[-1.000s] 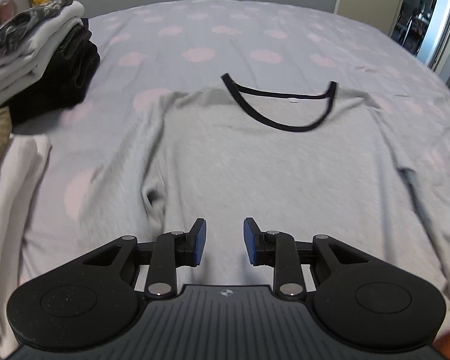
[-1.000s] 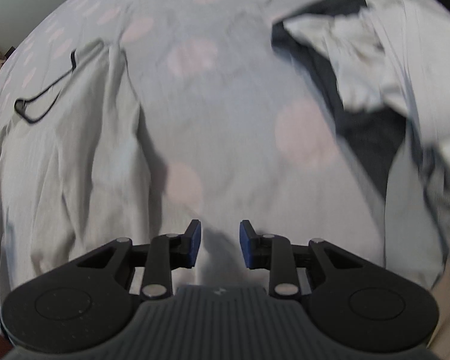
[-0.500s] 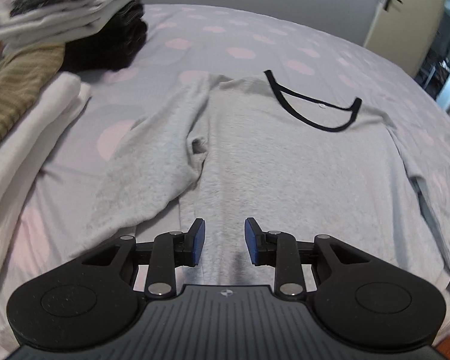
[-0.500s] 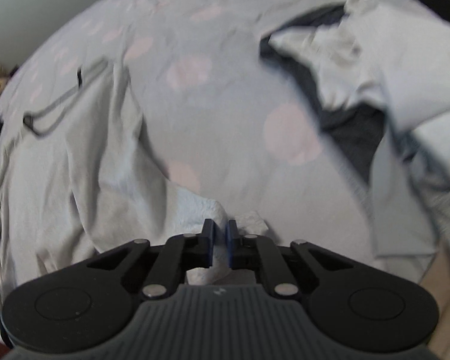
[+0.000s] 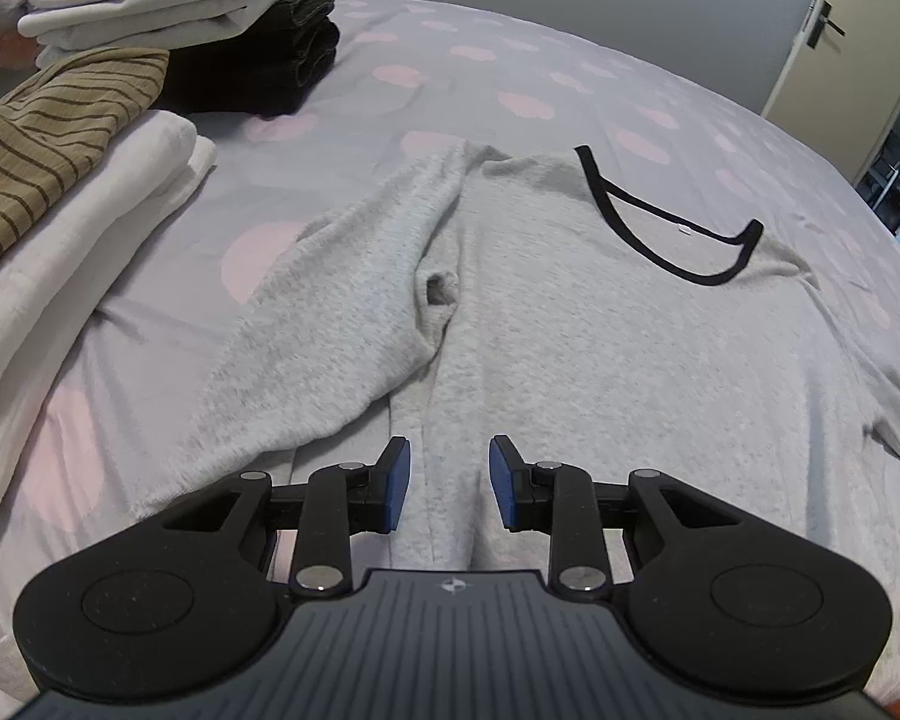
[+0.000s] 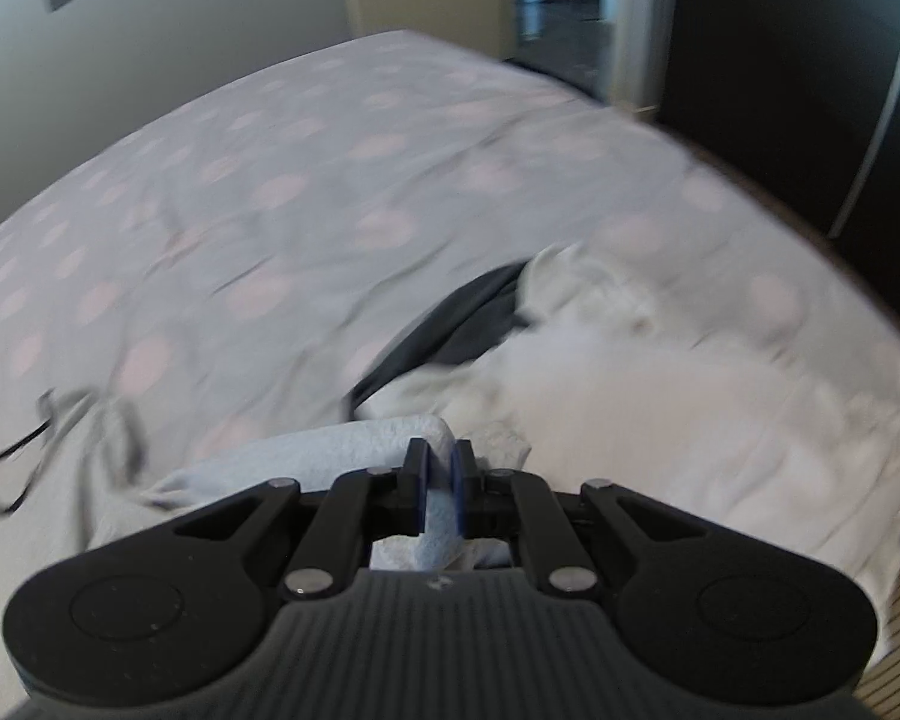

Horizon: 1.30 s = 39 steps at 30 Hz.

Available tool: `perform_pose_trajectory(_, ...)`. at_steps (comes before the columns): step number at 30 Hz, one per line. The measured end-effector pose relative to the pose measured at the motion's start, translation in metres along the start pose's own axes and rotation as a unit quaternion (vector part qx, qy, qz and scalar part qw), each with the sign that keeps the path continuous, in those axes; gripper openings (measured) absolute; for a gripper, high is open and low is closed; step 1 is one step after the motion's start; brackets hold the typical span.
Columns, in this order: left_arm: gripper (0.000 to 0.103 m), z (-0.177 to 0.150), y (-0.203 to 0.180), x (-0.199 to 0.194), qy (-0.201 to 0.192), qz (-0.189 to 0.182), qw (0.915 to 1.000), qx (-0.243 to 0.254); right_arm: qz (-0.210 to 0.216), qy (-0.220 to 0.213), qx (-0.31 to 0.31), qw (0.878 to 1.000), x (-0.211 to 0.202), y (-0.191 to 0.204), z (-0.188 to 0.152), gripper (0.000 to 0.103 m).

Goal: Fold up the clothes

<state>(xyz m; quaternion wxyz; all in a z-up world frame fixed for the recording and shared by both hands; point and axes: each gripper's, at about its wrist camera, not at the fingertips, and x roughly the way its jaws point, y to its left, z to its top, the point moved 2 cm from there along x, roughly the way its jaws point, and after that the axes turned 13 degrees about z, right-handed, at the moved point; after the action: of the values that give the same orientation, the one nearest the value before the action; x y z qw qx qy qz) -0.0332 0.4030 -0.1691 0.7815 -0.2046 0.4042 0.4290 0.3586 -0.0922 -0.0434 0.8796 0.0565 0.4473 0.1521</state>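
- The grey long-sleeved top (image 5: 600,324) lies flat on the dotted bedsheet (image 5: 450,72), black-trimmed neckline (image 5: 666,222) at the far end.
- Its long axis runs away from the left gripper (image 5: 449,483), whose jaws stand apart with nothing between them.
- The fabric looks soft, fleecy and heathered.
- The right gripper (image 6: 439,489) pinches pale fabric, probably its sleeve (image 6: 354,438); that view is blurred.

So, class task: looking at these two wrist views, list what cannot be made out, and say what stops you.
- Left wrist view: the shirt hem is hidden behind the left tool.
- Left wrist view: the far right sleeve runs off the picture's edge.
- Right wrist view: the pile of white and dark clothes is motion-blurred; garments cannot be told apart.
- Right wrist view: which part of the shirt the right tool pinches is unclear.
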Motion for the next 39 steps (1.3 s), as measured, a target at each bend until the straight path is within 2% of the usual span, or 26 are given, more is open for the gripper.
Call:
perform_pose_trajectory(5, 0.034, 0.004, -0.002, 0.01, 0.007, 0.006, 1.0, -0.001, -0.064, 0.001, 0.017, 0.998, 0.036, -0.029, 0.03, 0.009)
perform_pose_trajectory(9, 0.034, 0.006, -0.007, 0.017, 0.009, 0.008, 0.9999, 0.008, -0.115, 0.021, 0.02, 0.993, 0.072, -0.047, 0.034, 0.006)
perform_pose_trajectory(11, 0.034, 0.007, -0.008, 0.018, 0.009, 0.01, 0.9998, 0.012, -0.124, 0.026, 0.029, 0.992, 0.084, -0.053, 0.03, 0.007)
perform_pose_trajectory(14, 0.034, 0.007, -0.008, 0.016, 0.005, 0.013, 0.9998, 0.014, -0.142, 0.005, 0.005, 0.99, 0.084, -0.042, 0.025, 0.01)
perform_pose_trajectory(16, 0.034, 0.009, -0.006, 0.012, 0.001, 0.017, 0.9998, 0.012, -0.141, -0.007, -0.019, 0.99, 0.078, -0.024, 0.02, 0.015)
perform_pose_trajectory(19, 0.034, 0.012, 0.001, 0.003, -0.011, 0.023, 0.9997, 0.008, -0.095, -0.028, -0.025, 0.995, 0.063, 0.012, 0.007, 0.015)
perform_pose_trajectory(22, 0.034, 0.015, 0.014, -0.003, -0.007, 0.047, 0.9989, 0.004, -0.015, -0.037, -0.018, 0.999, 0.049, 0.056, -0.014, 0.017)
perform_pose_trajectory(24, 0.034, 0.017, 0.03, -0.005, 0.006, 0.065, 0.9977, -0.019, 0.043, -0.033, -0.011, 0.998, 0.044, 0.088, -0.033, 0.022)
perform_pose_trajectory(26, 0.034, 0.019, 0.051, -0.007, 0.022, 0.075, 0.9958, -0.048, 0.102, -0.023, 0.0, 0.995, 0.039, 0.12, -0.056, 0.022)
perform_pose_trajectory(29, 0.035, 0.017, 0.082, -0.009, 0.047, 0.09, 0.9903, -0.096, 0.167, -0.012, 0.01, 0.986, 0.035, 0.162, -0.093, 0.025)
perform_pose_trajectory(32, 0.044, 0.009, 0.105, -0.005, 0.083, 0.108, 0.983, -0.124, 0.221, 0.0, 0.022, 0.975, 0.035, 0.194, -0.13, 0.028)
perform_pose_trajectory(36, 0.045, -0.004, 0.114, 0.004, 0.123, 0.111, 0.977, -0.134, 0.269, 0.0, 0.024, 0.963, 0.035, 0.219, -0.173, 0.032)
perform_pose_trajectory(39, 0.045, -0.007, 0.099, 0.006, 0.122, 0.089, 0.9826, -0.108, 0.269, -0.012, -0.006, 0.963, 0.035, 0.223, -0.194, 0.034)
